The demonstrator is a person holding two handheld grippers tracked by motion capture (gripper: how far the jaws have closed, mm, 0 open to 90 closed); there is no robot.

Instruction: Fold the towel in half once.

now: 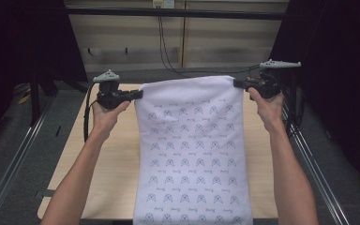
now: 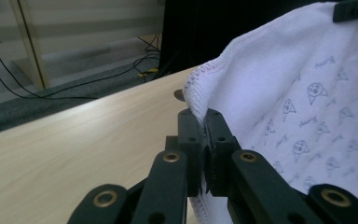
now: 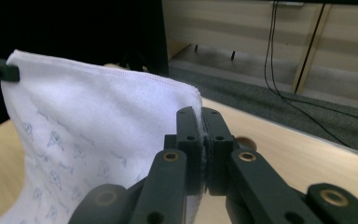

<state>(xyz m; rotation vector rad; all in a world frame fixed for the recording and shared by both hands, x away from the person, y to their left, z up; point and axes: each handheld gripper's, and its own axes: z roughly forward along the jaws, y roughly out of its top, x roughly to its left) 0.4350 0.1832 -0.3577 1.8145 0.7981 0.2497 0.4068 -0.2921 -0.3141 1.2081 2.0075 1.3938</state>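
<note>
High view: white cloth [image 1: 192,154] with small blue printed motifs, stretched between two hand-held grippers above a light wooden table [image 1: 108,164].
Cloth position: top edge lifted off the table at the far side, lower part running down toward the near edge and past the bottom of the frame.
Left gripper [image 1: 138,93]: jaws closed on the cloth's top left corner, held in the left hand [image 1: 105,115].
Right gripper [image 1: 236,83]: jaws closed on the top right corner, held in the right hand [image 1: 269,105].
Left gripper view: stitched hem pinched between the jaws, table surface beyond.
Right gripper view: cloth edge clamped, fabric hanging away to the left.
Background: black cables [image 1: 166,51] trailing over grey floor [image 1: 356,159].
</note>
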